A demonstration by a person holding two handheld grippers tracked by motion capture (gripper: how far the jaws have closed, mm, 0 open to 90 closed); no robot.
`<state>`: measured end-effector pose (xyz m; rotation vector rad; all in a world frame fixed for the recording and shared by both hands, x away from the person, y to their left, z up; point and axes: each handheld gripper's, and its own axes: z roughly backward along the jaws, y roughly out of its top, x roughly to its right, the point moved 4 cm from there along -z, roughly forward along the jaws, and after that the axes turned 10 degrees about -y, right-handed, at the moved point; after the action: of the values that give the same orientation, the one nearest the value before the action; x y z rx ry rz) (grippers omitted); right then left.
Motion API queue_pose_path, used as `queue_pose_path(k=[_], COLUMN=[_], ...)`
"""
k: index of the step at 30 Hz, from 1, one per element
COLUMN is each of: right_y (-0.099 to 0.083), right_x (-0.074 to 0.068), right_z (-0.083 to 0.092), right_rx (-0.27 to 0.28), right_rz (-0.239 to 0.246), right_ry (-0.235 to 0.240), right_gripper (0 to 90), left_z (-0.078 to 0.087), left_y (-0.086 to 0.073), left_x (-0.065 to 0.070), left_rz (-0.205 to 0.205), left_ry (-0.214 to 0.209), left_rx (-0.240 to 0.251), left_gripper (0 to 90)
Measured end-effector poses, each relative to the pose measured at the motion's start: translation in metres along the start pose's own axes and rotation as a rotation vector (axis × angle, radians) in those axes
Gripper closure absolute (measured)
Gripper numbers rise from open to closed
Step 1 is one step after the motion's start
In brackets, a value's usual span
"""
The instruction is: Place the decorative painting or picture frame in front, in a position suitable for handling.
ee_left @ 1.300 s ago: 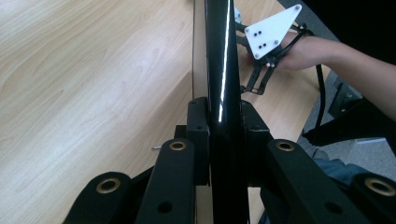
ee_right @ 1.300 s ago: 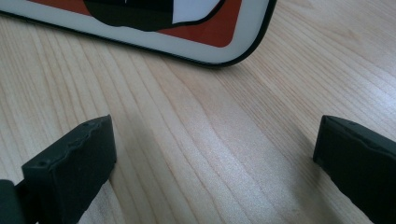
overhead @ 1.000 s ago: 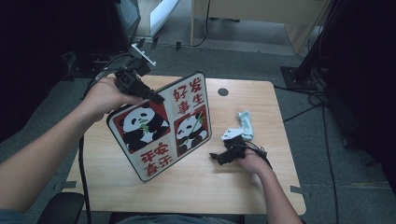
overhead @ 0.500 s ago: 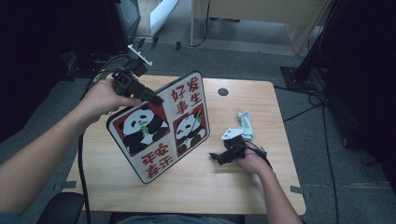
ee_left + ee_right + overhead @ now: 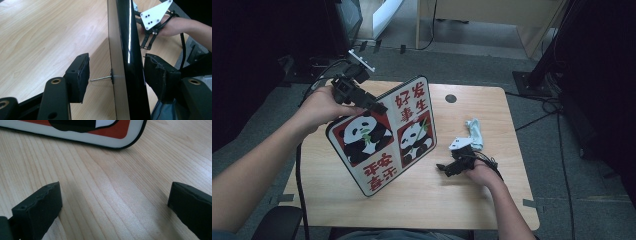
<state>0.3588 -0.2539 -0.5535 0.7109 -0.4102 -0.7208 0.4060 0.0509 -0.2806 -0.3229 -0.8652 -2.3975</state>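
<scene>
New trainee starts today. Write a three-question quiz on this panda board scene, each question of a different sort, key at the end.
1. True or false: the left tongs are clamped tight on the panda board.
2. Where does the board's lower edge rest? A) on the wooden table B) on the floor C) on a chair
3. Fill in: the right tongs stand ____, with bare tabletop between them.

Key
1. False: the board's edge is between the jaws, which have just been opening, and the left pad stands clear of it.
2. A; it stands tilted there.
3. open
</scene>
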Motion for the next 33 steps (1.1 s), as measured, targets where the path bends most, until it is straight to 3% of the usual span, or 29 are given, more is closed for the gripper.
queue_pose_path(k=[8, 20, 33], right_y=[0.0, 0.0, 0.0], right_x=[0.0, 0.0, 0.0], right_z=[0.0, 0.0, 0.0], right_rx=[0.0, 0.001, 0.003], right_rz=[0.0, -0.001, 0.0], right_ry=[0.0, -0.001, -0.004], right_gripper=[0.0, 0.0, 0.0], left_z=[0.017, 0.027, 0.032], left_y=[-0.014, -0.036, -0.069], left_x=[0.004, 0.011, 0.021], left_rz=[-0.023, -0.062, -0.103], left_ry=[-0.006, 0.035, 0.077], left_rx=[0.082, 0.137, 0.228], left_gripper=[39.5, 39.0, 37.4])
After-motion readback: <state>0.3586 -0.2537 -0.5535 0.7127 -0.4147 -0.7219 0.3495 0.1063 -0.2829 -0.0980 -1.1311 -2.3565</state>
